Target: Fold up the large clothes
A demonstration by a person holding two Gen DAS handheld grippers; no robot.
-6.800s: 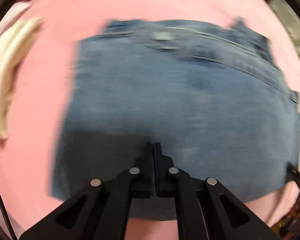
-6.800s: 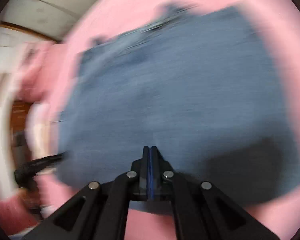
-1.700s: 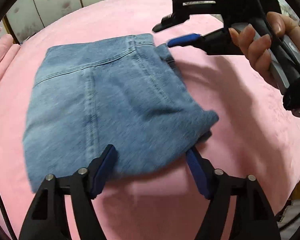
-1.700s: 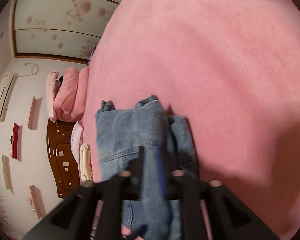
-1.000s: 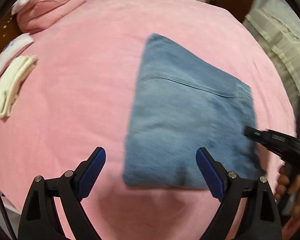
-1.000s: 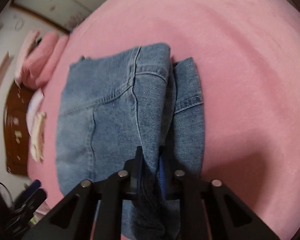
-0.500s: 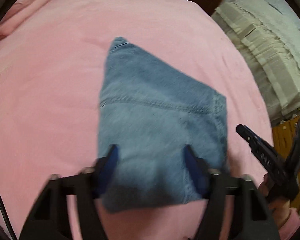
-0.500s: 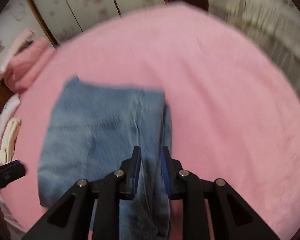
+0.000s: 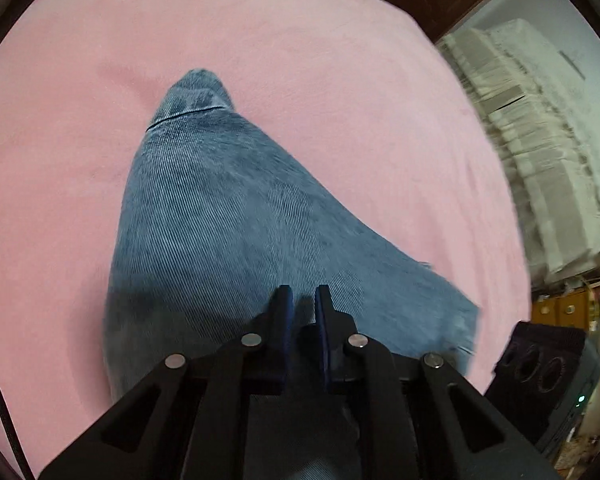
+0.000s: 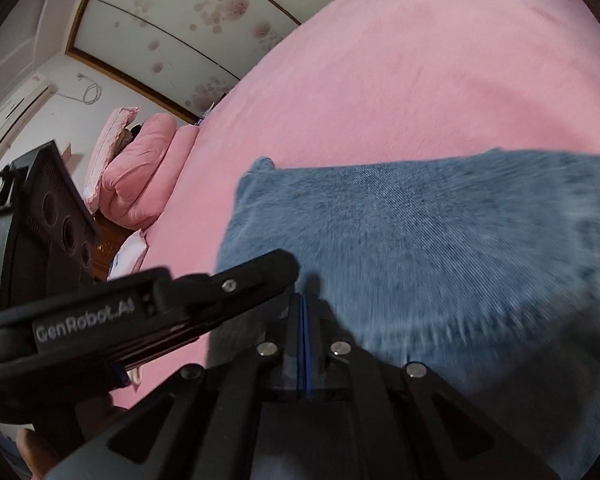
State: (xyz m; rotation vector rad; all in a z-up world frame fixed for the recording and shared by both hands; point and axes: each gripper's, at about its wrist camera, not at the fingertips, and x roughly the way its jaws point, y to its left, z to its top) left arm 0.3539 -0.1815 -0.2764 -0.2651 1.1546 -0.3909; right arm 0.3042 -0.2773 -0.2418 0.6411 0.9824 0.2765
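Observation:
Folded blue jeans (image 9: 228, 220) lie flat on the pink bed cover (image 9: 340, 60). My left gripper (image 9: 300, 296) is low over their near part. Its jaws are closing and stand a narrow slit apart, with denim seen below the slit and nothing clearly pinched. In the right wrist view the jeans (image 10: 420, 240) fill the right half, and my right gripper (image 10: 302, 300) is shut, pads together, over their near edge. The left gripper (image 10: 286, 266) reaches in from the left, its tip over the same edge.
Pink pillows (image 10: 144, 168) and wardrobe doors (image 10: 180, 20) lie beyond the bed's far left. Stacked white bedding (image 9: 540, 140) stands off the bed's right side. The right tool's black housing (image 9: 540, 364) shows at the lower right. Pink cover (image 10: 420, 60) stretches beyond the jeans.
The left jaws went from wide apart to almost together while dropping onto the jeans. The right gripper released the denim fold between its pads, closed fully, and swung over beside the left gripper.

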